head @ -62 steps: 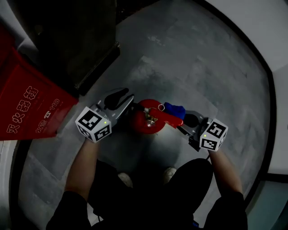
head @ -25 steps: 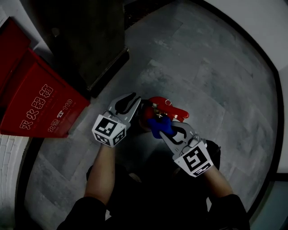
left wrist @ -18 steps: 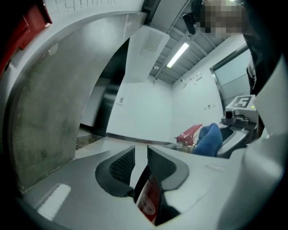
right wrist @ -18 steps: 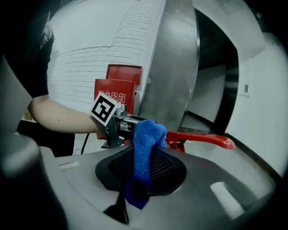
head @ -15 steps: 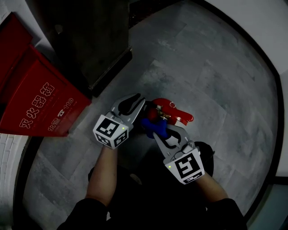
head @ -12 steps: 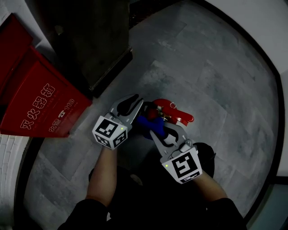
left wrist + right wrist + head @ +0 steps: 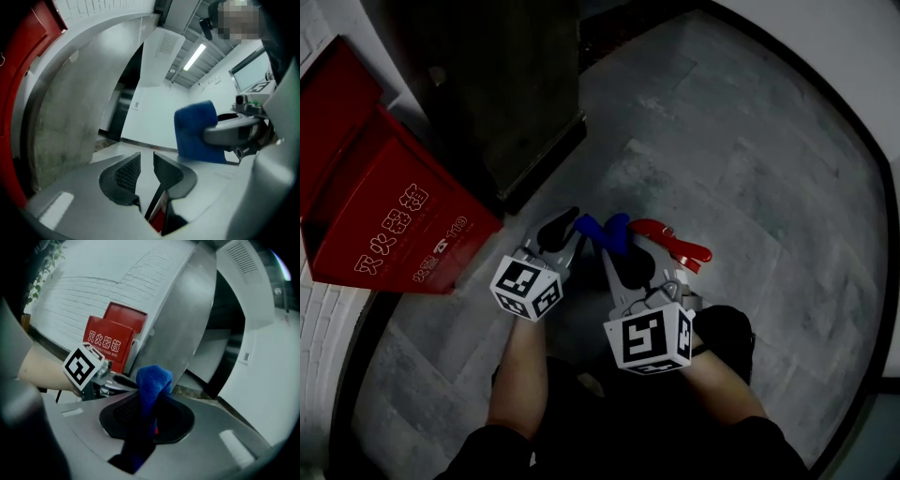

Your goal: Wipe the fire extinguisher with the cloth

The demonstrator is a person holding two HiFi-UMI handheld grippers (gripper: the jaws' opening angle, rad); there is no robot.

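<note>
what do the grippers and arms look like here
Both the left gripper and right gripper are pale grey metal with black ribbed pads, each carrying a white cube with black square markers. Dark sleeves, forearms bare.

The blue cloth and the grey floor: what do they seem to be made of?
The cloth looks like soft microfibre or terry with a matte finish: it has a fuzzy nap and limp folds. The floor looks like grey stone or stone-look tile, also matte: it has a mottled surface and straight joint lines.
</note>
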